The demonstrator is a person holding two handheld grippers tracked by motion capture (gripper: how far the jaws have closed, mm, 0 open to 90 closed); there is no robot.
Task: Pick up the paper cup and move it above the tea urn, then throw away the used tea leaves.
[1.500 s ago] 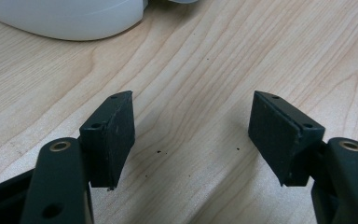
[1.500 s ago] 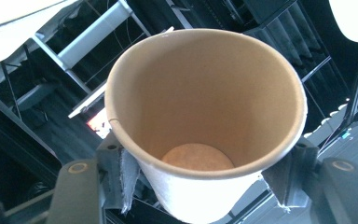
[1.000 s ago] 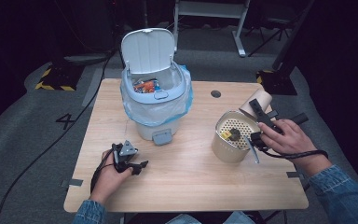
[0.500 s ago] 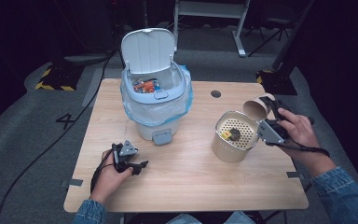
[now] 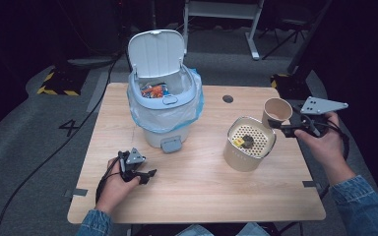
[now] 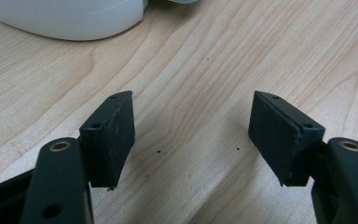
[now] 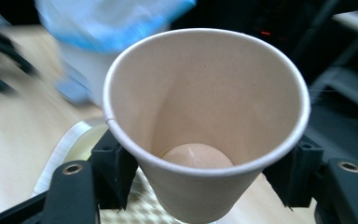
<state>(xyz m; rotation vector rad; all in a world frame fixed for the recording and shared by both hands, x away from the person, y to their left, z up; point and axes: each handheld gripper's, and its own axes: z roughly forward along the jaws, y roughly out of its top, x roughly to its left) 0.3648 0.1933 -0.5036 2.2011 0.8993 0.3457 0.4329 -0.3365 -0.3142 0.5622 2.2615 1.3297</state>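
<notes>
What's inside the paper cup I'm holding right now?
The paper cup, clamped in the right gripper, looks empty: bare tan walls and a clean round bottom. The cup hides part of the perforated canister below it.

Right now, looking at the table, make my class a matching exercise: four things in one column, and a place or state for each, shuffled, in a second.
1. paper cup
2. bin lid
3. left tongs
4. strainer canister

A. open over bare wood
B. standing on the table, scraps on its perforated top
C. flipped up
D. gripped in the right tongs

Pairs: 1-D, 2-C, 3-A, 4-B
</notes>
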